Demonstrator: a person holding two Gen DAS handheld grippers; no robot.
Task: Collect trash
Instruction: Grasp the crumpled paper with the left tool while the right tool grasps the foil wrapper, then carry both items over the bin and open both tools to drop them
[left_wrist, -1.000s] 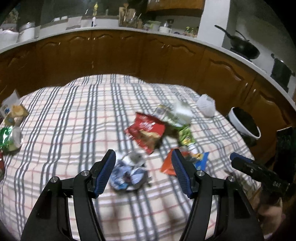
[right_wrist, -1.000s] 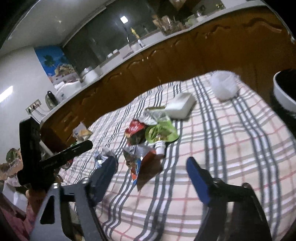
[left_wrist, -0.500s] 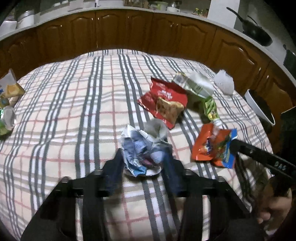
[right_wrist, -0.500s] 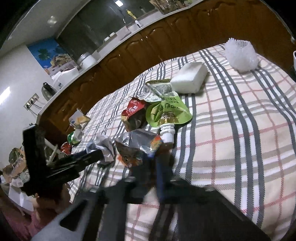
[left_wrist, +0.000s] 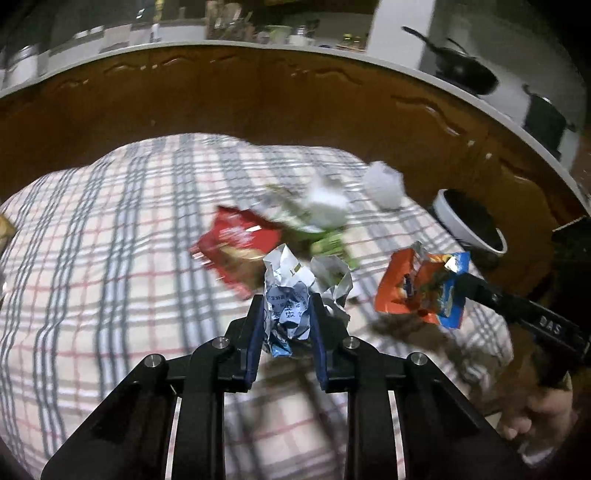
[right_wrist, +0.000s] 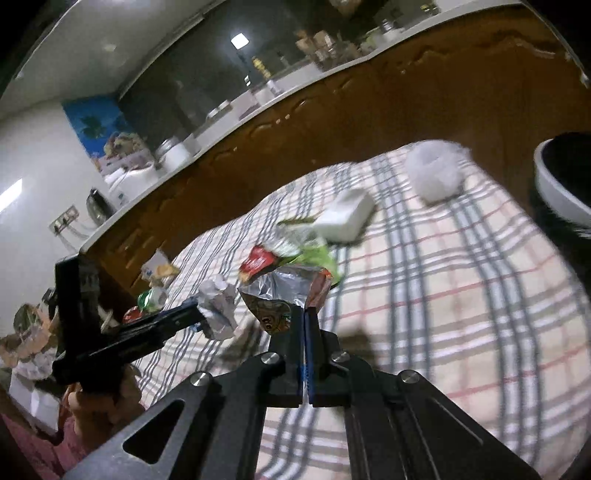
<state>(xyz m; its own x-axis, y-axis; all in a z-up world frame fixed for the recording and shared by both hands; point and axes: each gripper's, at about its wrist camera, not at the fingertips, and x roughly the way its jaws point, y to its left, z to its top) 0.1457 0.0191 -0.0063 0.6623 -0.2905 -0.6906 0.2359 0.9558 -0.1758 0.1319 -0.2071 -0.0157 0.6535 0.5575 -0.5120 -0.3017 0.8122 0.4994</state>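
Dark wooden cabinets curve behind a table under a checked tablecloth (left_wrist: 110, 258), where litter lies scattered. At the left, the left gripper (left_wrist: 287, 325) has just been closing, and its blue pads now pinch a crumpled blue-and-white wrapper (left_wrist: 286, 299); a second ago that wad lay on the cloth between wide-spread fingers. It now hangs clear of the cloth, so this piece looks secured. Behind it, blurred, a red snack bag (left_wrist: 236, 240) and green packets (left_wrist: 325, 240) remain on the table, with a white box (right_wrist: 345, 218) and a white frilly object (left_wrist: 384, 182) further back.

To the right, the right gripper (right_wrist: 303, 332) has likewise shut since a second ago, when it stood open above the pile. Its fingers now meet on the edge of an orange-and-blue foil snack bag (left_wrist: 421, 291), lifted off the cloth with its silver inside showing in the right wrist view. Beyond the table's right edge stands a white-rimmed bin (left_wrist: 469, 225), dark inside, the likely destination.

With two pieces gripped and several left, I judge the task partly done. Both tools angle downward toward the table, the left more steeply; a hand (left_wrist: 532, 417) grips the right tool's handle low at the right.
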